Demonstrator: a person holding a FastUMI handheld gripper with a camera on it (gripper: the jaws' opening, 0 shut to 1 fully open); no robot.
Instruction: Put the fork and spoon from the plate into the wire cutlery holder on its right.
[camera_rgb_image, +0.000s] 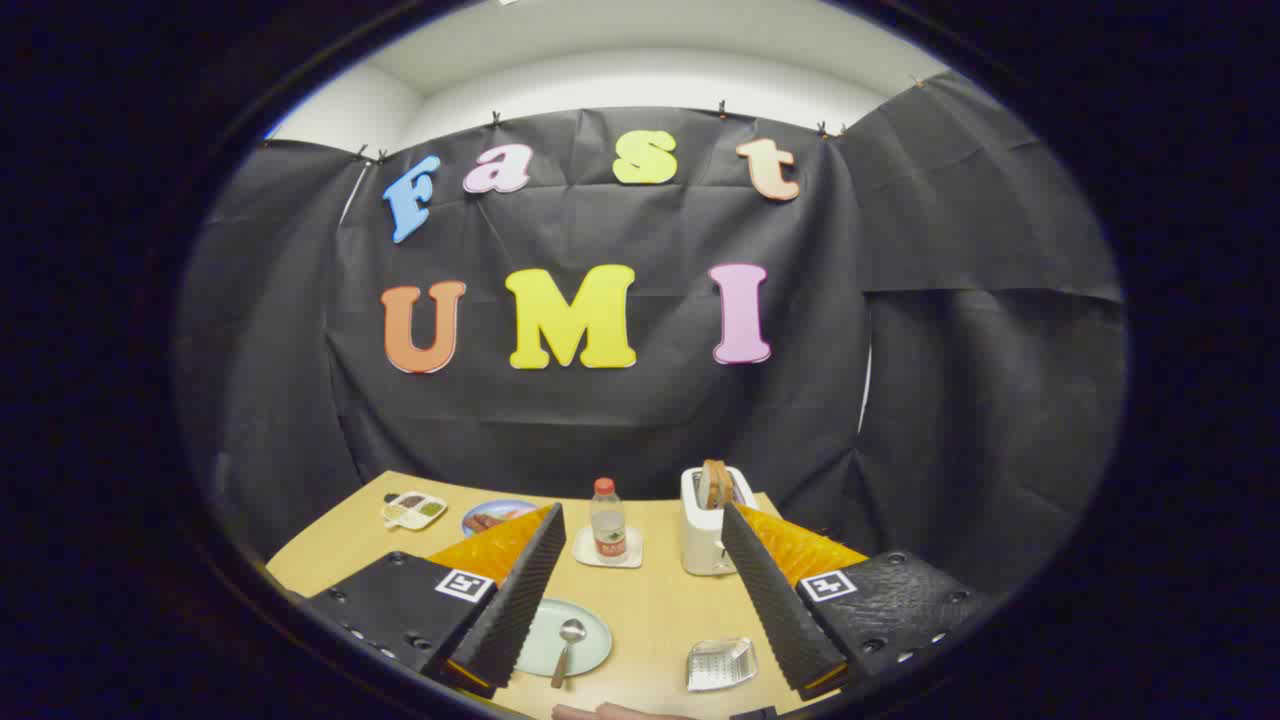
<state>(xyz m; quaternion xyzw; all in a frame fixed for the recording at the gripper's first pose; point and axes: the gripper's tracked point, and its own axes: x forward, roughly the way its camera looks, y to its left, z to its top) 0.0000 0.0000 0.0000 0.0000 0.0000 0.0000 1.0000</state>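
The spoon (567, 647) lay on the pale green plate (590, 618), bowl toward the far side and handle hanging over the near rim; I couldn't make out the fork. To its right, apart from it on the wooden table (650, 600), sat the wire cutlery holder (721, 664), and nothing in it was plain to see. Your gripper (640, 590) hung above the table with its fingers spread wide, gripping nothing, the plate by the left finger and the holder by the right. Beyond them you had a bottle (607, 520) on a small white mat (607, 550), a white toaster (708, 522) with bread in its slots, a blue dish (490, 517) of food and a divided white tray (414, 510). A fingertip (615, 711) showed at the near table edge
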